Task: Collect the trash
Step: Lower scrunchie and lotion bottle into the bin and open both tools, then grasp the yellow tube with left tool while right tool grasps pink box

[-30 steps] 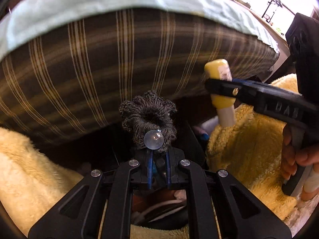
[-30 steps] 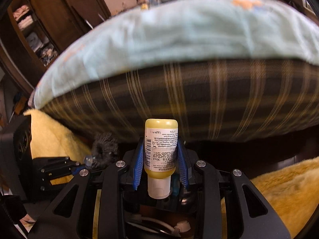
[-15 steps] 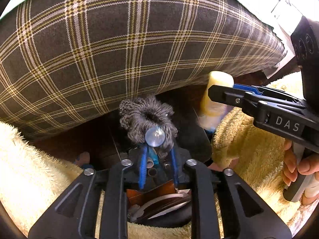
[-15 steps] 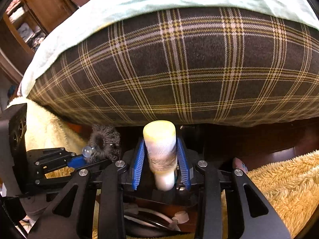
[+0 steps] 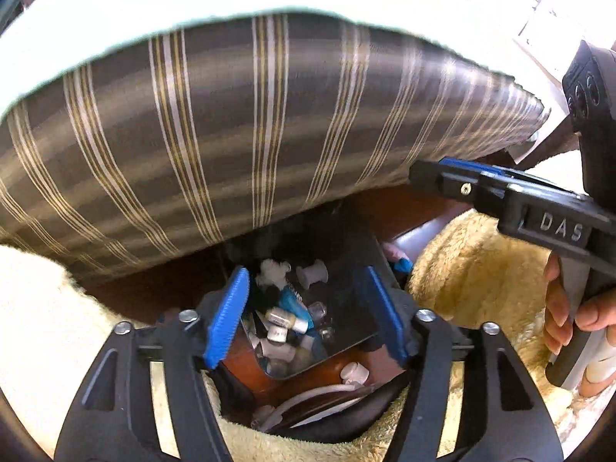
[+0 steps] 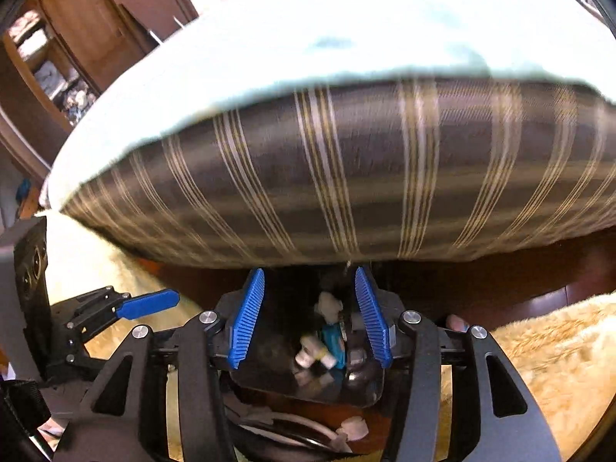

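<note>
My left gripper [image 5: 308, 308] hangs over a black bin [image 5: 348, 304], jaws opening, with nothing between its blue pads [image 5: 227, 319]. Several bits of trash [image 5: 287, 321] lie in the bin: small bottles, white pieces, a blue scrap. In the right wrist view my right gripper [image 6: 310, 317] is above the same bin [image 6: 269, 365], jaws also opening and empty, with the trash [image 6: 319, 350] below. Neither the grey scrunchie nor the yellow bottle can be picked out. The right gripper's finger [image 5: 458, 184] reaches in from the right in the left wrist view. The left one's pad [image 6: 148, 304] shows at the left.
A dark plaid cushion [image 5: 238, 146] with a pale blue cover [image 6: 327, 46] looms just behind the bin. Yellow fluffy rug [image 5: 473, 277] lies on both sides over a wooden floor [image 6: 539, 277]. A white cable [image 5: 319, 394] sits near the bin. A hand [image 5: 569, 308] grips the right tool.
Both grippers have opened. The grey scrunchie has left the left jaws and the yellow bottle has left the right jaws. The bin's contents now show between the pads.
</note>
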